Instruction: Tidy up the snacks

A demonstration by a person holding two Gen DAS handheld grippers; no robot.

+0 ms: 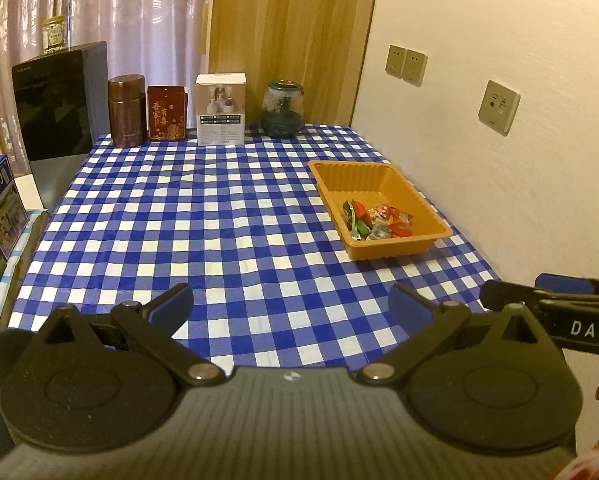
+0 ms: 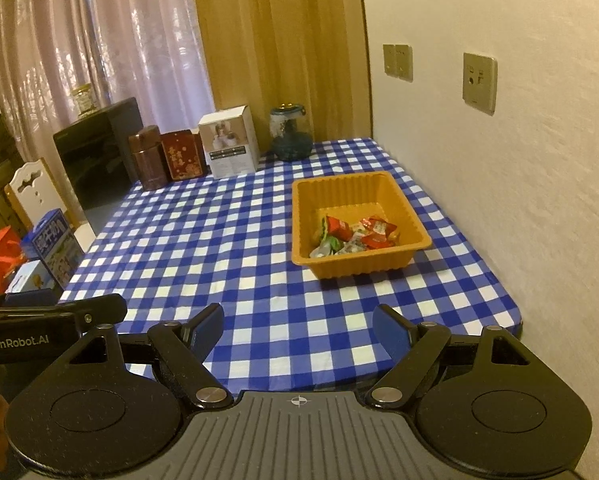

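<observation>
While both claws hang above the near edge of the checked tablecloth [image 1: 203,216], neither has anything in it: the left gripper [image 1: 291,304] stands with its blue-padded fingers spread wide and only cloth between them, and the right gripper [image 2: 298,326] is parted just as widely, likewise bare. They sit side by side, the right one's black arm showing at the left gripper's right-hand edge. Further out, well apart from both, an orange tray [image 2: 307,224] rests on the cloth near the wall side of the table. The snacks [image 2: 357,234] lie heaped in its near end, red and green wrappers mostly; how many there are I cannot tell from the blur. At the far edge stand in a row a brown canister [image 1: 126,110], a red tin [image 1: 166,114], a white box [image 1: 221,108] and a dark glass jar [image 1: 282,110]. Left of them is a black cabinet [image 1: 59,100]. Two wall sockets [image 1: 405,65] sit on the wall beyond the tray.
</observation>
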